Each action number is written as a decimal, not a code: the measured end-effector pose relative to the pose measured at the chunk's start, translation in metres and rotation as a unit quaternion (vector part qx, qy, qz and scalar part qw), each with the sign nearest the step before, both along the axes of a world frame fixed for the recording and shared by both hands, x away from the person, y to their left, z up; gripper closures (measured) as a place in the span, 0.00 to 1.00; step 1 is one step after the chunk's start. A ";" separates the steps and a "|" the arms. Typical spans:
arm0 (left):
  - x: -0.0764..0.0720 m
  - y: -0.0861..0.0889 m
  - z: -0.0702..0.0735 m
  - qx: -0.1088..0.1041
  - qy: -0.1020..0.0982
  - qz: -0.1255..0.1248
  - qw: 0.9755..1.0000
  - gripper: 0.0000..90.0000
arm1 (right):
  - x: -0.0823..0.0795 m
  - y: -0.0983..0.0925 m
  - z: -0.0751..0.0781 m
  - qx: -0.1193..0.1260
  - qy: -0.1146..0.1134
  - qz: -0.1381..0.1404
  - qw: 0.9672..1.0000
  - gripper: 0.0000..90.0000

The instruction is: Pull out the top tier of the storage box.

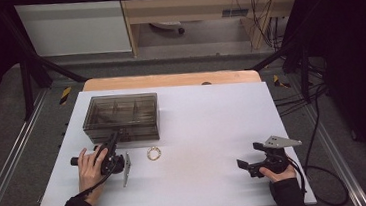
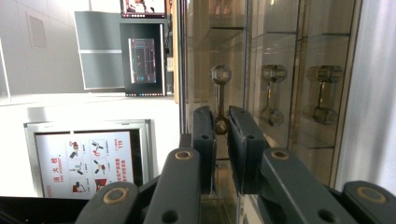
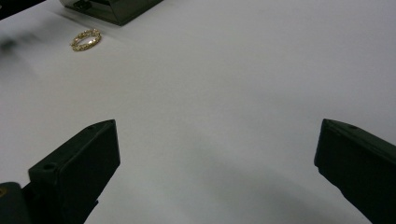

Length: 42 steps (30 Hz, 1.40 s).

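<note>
Smoked clear plastic box (image 1: 121, 117) sits at the desk's (image 1: 208, 131) far left; rigid, light, slippery, likely to slide if tugged. Left gripper (image 1: 110, 145) fingers (image 2: 204, 140) are pinched narrow on its small front latch (image 2: 221, 125), the sensible hold. Right gripper (image 1: 256, 163) fingers (image 3: 79, 163) are spread wide, holding nothing. Gold bracelet (image 1: 154, 153) lies just beside; open room rightward.

The high view is dim and soft, with dark corners; the white table (image 1: 198, 131) is the brightest area, evenly lit from above. Beyond the left gripper (image 2: 222, 135), glare streaks the clear box (image 2: 280, 70) while the near jaws blur. Ahead of the right gripper (image 3: 217, 154), a soft shadow pools, and the gold bracelet (image 3: 86, 39) is slightly unsharp.
</note>
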<state>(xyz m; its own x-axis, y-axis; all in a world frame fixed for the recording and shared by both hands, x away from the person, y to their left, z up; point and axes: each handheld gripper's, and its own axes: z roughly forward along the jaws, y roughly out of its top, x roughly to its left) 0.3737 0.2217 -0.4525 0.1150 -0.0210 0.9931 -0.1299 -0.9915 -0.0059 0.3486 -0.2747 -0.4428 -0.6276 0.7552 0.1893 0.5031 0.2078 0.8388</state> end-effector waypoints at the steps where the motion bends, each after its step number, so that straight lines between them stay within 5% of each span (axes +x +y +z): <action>1: 0.000 0.000 0.000 0.000 0.000 0.000 1.000 0.90 | 0.000 0.000 0.000 0.000 0.000 0.000 1.000 0.01; 21: -0.011 0.001 -0.001 -0.011 -0.002 0.000 1.000 0.91 | 0.000 0.000 0.000 -0.001 -0.001 0.000 1.000 0.01; 24: -0.010 0.001 -0.003 -0.006 0.008 -0.003 1.000 0.98 | 0.000 0.000 0.000 -0.001 -0.001 0.000 1.000 0.01; 32: -0.016 0.004 0.003 -0.019 -0.007 -0.009 1.000 0.81 | 0.000 -0.001 0.000 -0.001 -0.001 -0.001 1.000 0.01; 42: -0.004 0.008 0.001 0.002 0.021 -0.011 1.000 0.57 | 0.000 0.000 0.000 -0.001 -0.001 -0.001 1.000 0.01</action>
<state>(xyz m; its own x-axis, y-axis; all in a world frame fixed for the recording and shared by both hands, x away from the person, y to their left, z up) 0.3699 0.2301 -0.4520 0.1558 -0.0285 0.9874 -0.1518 -0.9884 -0.0045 0.3485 -0.2751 -0.4427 -0.6270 0.7566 0.1855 0.5013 0.2095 0.8396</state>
